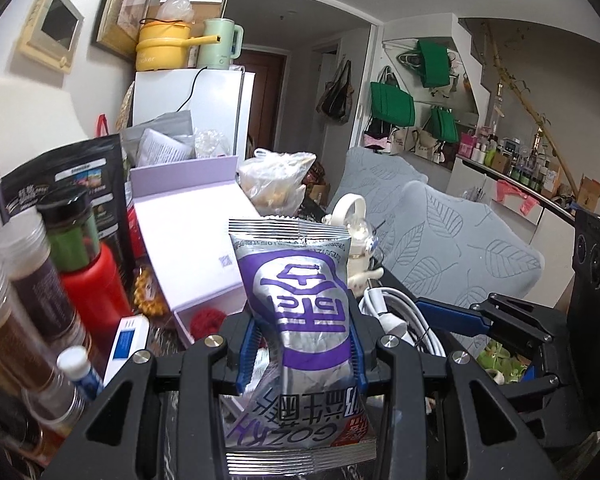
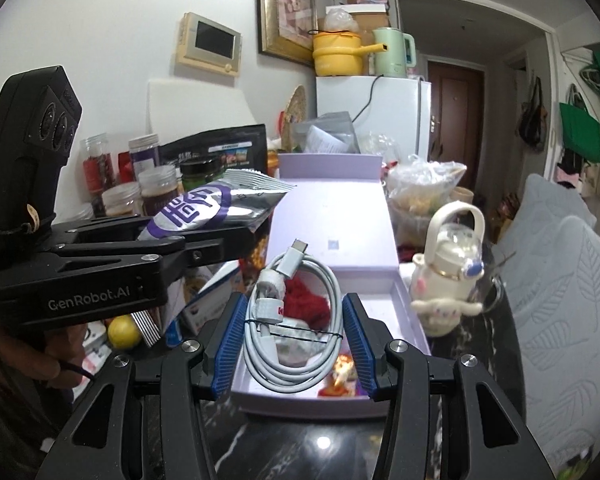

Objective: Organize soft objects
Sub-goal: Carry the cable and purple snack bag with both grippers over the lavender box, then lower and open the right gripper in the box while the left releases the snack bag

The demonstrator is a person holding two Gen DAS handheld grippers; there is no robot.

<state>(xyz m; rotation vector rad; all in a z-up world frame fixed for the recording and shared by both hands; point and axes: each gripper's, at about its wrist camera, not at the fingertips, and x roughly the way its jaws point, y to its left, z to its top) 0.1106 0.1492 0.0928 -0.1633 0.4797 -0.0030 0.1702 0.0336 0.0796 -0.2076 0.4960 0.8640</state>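
My left gripper [image 1: 302,350] is shut on a silver and purple snack packet [image 1: 300,312] and holds it upright above the counter. It shows in the right wrist view [image 2: 208,208], left of the lilac box [image 2: 332,236]. My right gripper [image 2: 294,344] is shut on a coiled white charging cable [image 2: 296,320] and holds it over the open box tray. A red knitted piece [image 2: 306,300] and a gold-wrapped item [image 2: 342,376] lie in the tray. The cable also shows in the left wrist view [image 1: 396,316].
Jars and bottles [image 1: 32,280] crowd the left of the counter, with a black pouch [image 2: 220,152] behind. A cream bottle with a plush toy [image 2: 448,272] stands right of the box. A plastic bag [image 2: 420,188] sits behind it. A grey sofa [image 2: 572,264] lies to the right.
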